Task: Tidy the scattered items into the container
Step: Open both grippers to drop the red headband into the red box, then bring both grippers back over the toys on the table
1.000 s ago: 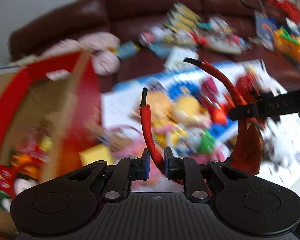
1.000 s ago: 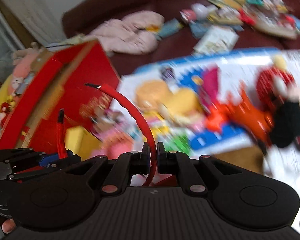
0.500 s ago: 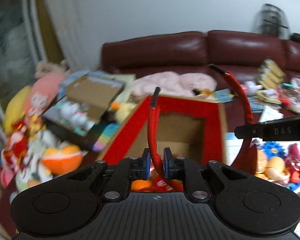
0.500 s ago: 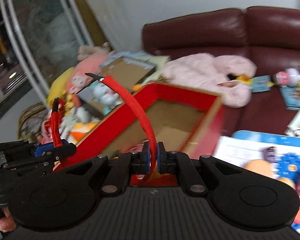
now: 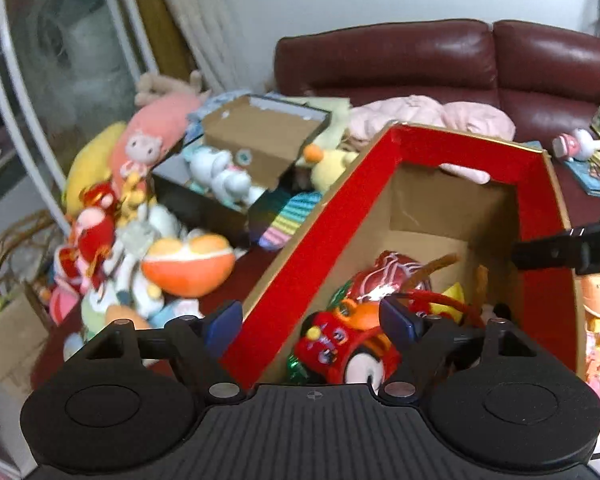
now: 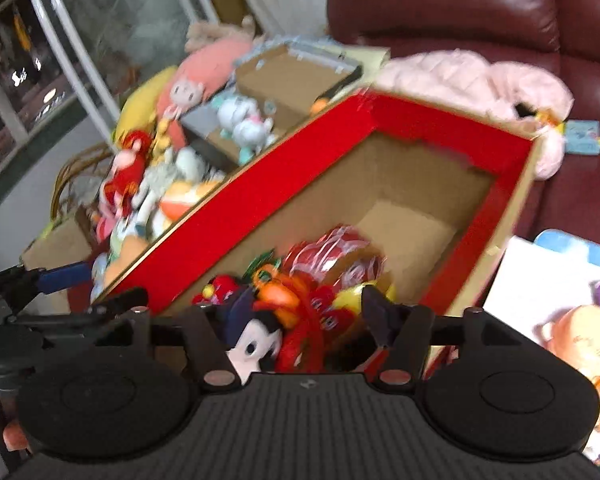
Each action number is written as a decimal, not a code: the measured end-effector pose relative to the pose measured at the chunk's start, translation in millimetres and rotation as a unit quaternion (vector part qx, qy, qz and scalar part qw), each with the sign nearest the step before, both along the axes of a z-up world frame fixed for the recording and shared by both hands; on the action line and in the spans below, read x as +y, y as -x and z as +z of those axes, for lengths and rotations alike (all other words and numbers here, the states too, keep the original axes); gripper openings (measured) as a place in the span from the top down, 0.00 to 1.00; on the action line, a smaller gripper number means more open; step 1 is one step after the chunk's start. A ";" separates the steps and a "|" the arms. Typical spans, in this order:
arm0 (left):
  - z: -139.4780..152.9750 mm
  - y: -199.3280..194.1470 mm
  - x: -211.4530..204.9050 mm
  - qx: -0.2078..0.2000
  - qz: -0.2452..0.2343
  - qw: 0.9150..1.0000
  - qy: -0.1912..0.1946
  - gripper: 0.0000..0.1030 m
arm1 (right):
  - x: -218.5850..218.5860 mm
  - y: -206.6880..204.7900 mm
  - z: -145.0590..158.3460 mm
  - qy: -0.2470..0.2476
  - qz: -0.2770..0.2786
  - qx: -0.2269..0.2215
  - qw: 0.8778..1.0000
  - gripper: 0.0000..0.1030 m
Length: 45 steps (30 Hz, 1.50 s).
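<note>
while poised over red box (image 5: 312, 236), left gripper (image 5: 314, 322), right gripper (image 6: 300, 314) fingers spread, empty.

Box in front of both grippers, sofa behind it

The box (image 5: 536, 184) stands in the middle with a heap of toys (image 5: 352, 344) in its near end, its far end bare. Behind it runs the sofa (image 5: 432, 56), with a jacket (image 5: 420, 114) lying on the seat just beyond the box's far wall. To the left of the box sits a pile of stuffed toys (image 5: 132, 240) and an open carton (image 5: 260, 140). To the right of the box lie more toys (image 6: 572, 336).
</note>
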State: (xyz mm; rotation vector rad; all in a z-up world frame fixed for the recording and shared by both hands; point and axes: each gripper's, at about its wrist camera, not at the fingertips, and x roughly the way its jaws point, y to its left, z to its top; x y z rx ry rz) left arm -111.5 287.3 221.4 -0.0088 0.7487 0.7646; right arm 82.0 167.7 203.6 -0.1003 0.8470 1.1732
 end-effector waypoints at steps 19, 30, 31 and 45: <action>-22.6 -77.9 -114.3 -0.013 -0.204 0.978 0.042 0.17 | -130.4 -59.1 -13.3 0.044 -0.103 -0.024 0.993 0.34; -75.9 -109.9 -184.0 0.041 -0.272 0.957 0.087 0.15 | -228.4 -88.2 -67.5 0.089 -0.212 0.023 0.973 0.30; -82.4 -112.1 -187.2 0.048 -0.274 0.956 0.092 0.15 | -235.9 -89.9 -74.9 0.092 -0.222 0.032 0.970 0.30; -177.8 -149.6 -234.6 0.135 -0.253 0.948 0.139 0.15 | -291.1 -96.1 -145.8 0.116 -0.284 0.115 0.945 0.30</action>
